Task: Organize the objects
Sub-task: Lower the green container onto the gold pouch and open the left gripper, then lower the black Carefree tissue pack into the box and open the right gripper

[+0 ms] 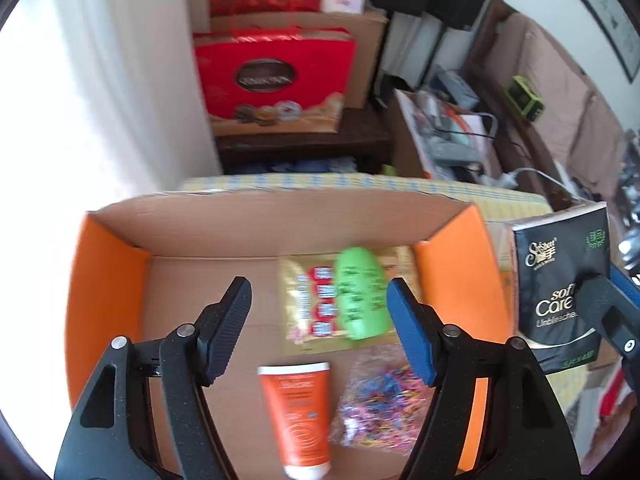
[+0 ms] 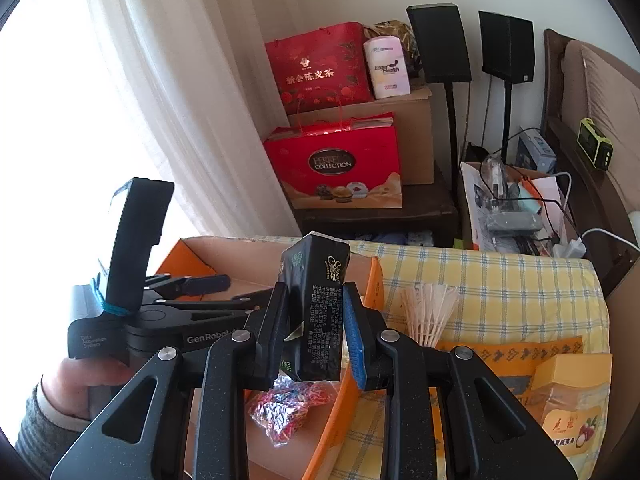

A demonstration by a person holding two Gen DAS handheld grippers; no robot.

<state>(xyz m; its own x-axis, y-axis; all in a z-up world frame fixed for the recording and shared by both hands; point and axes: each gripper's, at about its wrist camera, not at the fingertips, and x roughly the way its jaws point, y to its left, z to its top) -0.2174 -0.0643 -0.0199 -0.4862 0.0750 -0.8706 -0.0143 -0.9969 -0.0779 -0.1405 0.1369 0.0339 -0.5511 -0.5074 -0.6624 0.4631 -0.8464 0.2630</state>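
Two handheld grippers work over an orange-sided cardboard box point(image 1: 108, 280) on a surface covered with a yellow checked cloth point(image 2: 500, 280).

The left gripper point(image 1: 318, 320) hangs above the box with its jaws spread wide and nothing between them. On the box floor below it lie an orange tube point(image 1: 298, 412), a green oval case point(image 1: 360, 292) resting on a gold packet point(image 1: 304, 304), and a clear bag of small multicoloured bits point(image 1: 376, 404). The right gripper point(image 2: 316, 332) holds a black tissue pack point(image 2: 320, 312) upright, its jaws pressed narrow against the pack's sides, over the box's right wall. A hand point(image 2: 80, 380) in a grey sleeve carries the left gripper. On the cloth to the right of the box lie a white shuttlecock point(image 2: 430, 312) and a yellow jar point(image 2: 572, 400).
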